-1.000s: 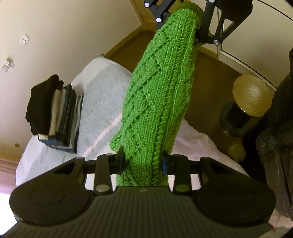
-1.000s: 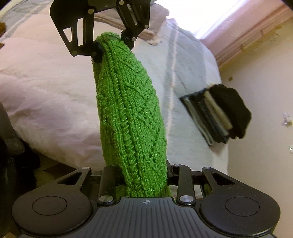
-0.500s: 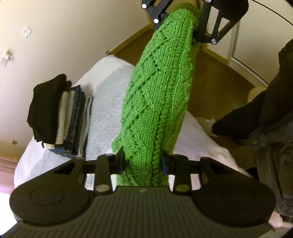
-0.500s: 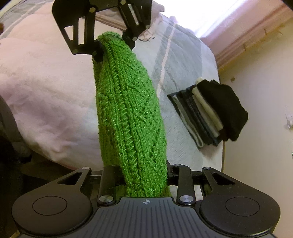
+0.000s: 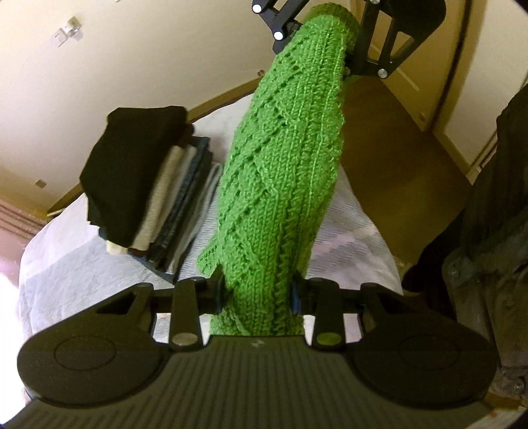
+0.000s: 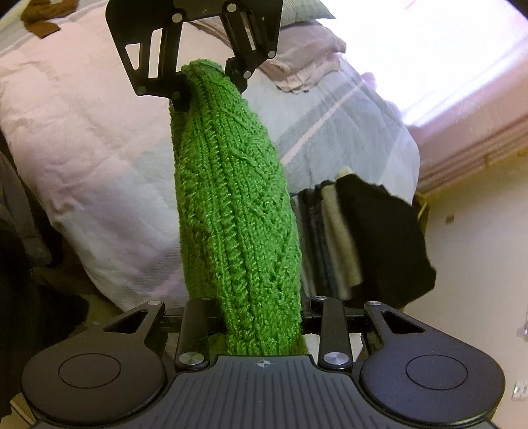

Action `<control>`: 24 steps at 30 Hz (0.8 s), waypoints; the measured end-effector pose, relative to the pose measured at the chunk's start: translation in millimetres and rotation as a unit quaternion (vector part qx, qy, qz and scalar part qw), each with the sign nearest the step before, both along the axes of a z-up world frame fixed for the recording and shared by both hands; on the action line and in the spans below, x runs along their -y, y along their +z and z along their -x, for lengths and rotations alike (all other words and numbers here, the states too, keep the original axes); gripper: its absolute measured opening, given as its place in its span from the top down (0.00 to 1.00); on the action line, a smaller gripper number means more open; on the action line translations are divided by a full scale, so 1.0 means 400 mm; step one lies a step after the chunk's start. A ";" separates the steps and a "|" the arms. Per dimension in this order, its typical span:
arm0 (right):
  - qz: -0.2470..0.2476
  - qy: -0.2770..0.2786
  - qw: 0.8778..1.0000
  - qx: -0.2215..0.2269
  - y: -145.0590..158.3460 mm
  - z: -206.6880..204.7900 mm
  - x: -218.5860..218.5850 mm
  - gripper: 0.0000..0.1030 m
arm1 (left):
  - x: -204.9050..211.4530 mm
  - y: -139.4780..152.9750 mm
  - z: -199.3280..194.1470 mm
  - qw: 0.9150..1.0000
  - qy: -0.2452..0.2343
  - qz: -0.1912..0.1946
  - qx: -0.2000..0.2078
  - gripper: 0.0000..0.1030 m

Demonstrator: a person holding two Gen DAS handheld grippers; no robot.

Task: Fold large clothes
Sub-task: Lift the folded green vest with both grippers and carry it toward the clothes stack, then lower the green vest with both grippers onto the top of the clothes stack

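A green cable-knit garment point(image 5: 283, 184) stretches in a folded band between both grippers, held above the bed. My left gripper point(image 5: 255, 293) is shut on its near end in the left wrist view, and the right gripper point(image 5: 325, 49) clamps the far end at the top. In the right wrist view the same knit point(image 6: 234, 211) runs from my right gripper point(image 6: 264, 316), shut on it, up to the left gripper point(image 6: 206, 85). A stack of folded clothes point(image 5: 145, 194) topped with a black piece lies on the bed beside the knit, also seen as the stack point(image 6: 359, 237) right of it.
The bed point(image 6: 82, 158) has a pale pink and grey quilted cover point(image 5: 82, 274). Brown floor point(image 5: 389, 148) and a cream door lie beyond the bed's corner. A person's dark clothing point(image 5: 488, 231) fills the right edge. A brown cloth point(image 6: 43, 16) lies at the far side of the bed.
Both grippers have carried the green knit toward the stack of folded clothes, which now sits much closer to it in both views. The grip on each end is unchanged.
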State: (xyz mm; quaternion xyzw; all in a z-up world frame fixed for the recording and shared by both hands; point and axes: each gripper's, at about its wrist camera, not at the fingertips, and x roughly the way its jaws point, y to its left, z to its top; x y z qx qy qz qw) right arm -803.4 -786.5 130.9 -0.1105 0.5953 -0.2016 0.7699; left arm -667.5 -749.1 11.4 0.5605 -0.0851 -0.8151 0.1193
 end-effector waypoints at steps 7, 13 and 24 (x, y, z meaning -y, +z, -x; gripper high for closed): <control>-0.012 -0.006 1.000 0.009 0.059 -0.006 0.116 0.72 | 0.113 0.059 -0.006 1.000 -0.014 0.003 -0.011 0.70; -0.005 -0.022 1.000 0.011 0.120 -0.013 0.217 0.72 | 0.222 0.119 0.013 0.999 -0.037 0.028 -0.014 0.70; 0.066 -0.027 0.997 0.019 0.263 0.076 0.635 0.72 | 0.583 0.247 0.196 0.993 0.011 0.106 -0.055 0.70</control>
